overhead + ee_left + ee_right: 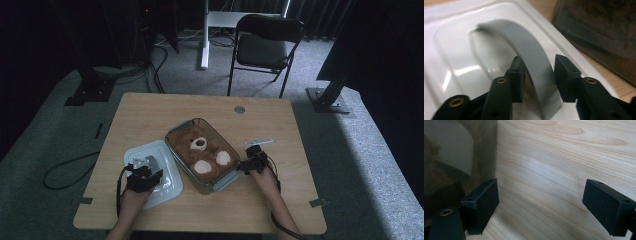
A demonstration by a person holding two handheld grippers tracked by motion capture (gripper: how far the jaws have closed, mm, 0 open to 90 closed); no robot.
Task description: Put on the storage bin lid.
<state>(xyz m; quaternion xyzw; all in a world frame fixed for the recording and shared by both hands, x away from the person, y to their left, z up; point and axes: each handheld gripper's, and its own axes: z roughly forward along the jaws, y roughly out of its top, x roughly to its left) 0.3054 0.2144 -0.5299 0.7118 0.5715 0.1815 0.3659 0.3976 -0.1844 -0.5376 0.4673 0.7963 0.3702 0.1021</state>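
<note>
White lid [155,172] flat beside glass dish [202,150]

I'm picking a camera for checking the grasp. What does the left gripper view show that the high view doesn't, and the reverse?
Left gripper view: close up, the grey handle arches off the white lid and is clamped between the left hand-held gripper's jaws.
High view: the whole table, the teddy bear inside the clear container, the right hand-held gripper beside it, and a chair.
Both: lid, container and left hand-held gripper.

Wooden table [150,115]: white lid [167,187], glass container [182,127] side by side.
</note>
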